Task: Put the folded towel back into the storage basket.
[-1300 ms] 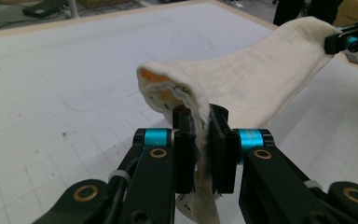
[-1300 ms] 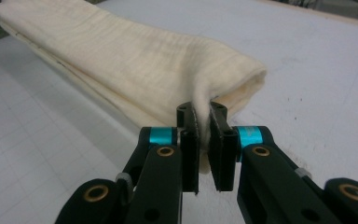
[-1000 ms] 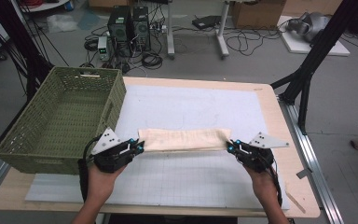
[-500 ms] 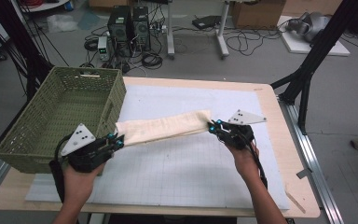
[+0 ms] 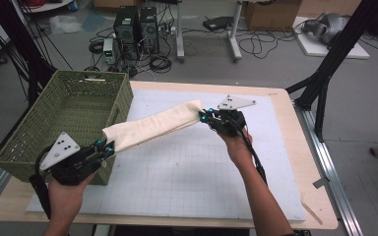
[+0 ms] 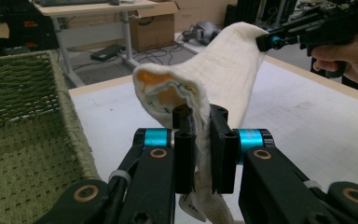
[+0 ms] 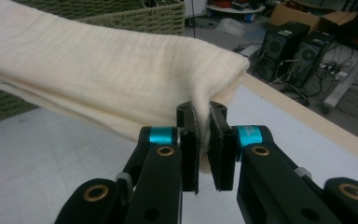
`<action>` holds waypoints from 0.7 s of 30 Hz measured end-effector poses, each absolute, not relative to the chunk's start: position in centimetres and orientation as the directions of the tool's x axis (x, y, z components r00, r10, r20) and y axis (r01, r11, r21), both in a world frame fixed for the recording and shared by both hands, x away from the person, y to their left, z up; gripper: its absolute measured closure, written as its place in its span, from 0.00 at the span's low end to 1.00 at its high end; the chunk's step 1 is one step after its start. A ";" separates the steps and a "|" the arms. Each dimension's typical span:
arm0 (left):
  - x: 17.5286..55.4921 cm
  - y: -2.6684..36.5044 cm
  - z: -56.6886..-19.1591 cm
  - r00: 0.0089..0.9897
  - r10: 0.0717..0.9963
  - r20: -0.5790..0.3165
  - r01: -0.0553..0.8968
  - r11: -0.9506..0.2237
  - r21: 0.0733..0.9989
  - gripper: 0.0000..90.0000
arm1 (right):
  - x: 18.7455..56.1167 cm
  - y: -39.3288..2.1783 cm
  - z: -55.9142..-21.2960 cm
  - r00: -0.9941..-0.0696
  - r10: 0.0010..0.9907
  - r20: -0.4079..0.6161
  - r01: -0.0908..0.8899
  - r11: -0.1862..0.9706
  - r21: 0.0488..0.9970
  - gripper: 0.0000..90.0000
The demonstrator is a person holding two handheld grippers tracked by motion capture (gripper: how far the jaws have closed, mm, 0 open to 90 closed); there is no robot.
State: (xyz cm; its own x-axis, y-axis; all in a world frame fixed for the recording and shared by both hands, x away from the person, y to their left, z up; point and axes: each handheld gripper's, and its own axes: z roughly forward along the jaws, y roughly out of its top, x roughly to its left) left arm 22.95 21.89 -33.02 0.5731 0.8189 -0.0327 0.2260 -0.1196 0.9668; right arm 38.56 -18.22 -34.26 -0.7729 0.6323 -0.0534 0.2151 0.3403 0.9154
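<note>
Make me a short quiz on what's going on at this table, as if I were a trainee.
1. True or false: the cloth lies flat on the table.
2. What holds the two ends of the cloth?
3. Which end is nearer the green basket: A, the left end; B, the right end?

Key
1. False: it hangs in the air, stretched between two grips.
2. The left gripper and the right gripper, each with its jaws shut on an end.
3. A.

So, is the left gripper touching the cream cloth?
Touching: in the left gripper view the left gripper has its jaws pinched on the cream cloth.
</note>
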 end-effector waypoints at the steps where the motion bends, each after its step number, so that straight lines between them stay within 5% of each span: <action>1: 22.8 22.1 -33.0 0.570 0.821 -0.032 0.225 -0.119 0.967 0.91 | 38.8 -17.9 -34.2 -0.776 0.628 -0.058 0.207 0.340 0.917 0.93; 21: 21.0 26.3 -31.9 0.489 0.872 -0.007 0.184 -0.095 0.978 0.91 | 43.5 -9.6 -31.9 -0.831 0.552 -0.074 0.156 0.358 0.920 0.93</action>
State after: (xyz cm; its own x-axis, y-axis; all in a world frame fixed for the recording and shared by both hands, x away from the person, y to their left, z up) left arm 20.95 26.32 -31.92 0.4894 0.8720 -0.0074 0.1838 -0.0948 0.9784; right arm 43.46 -9.65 -31.87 -0.8307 0.5518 -0.0741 0.1561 0.3585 0.9204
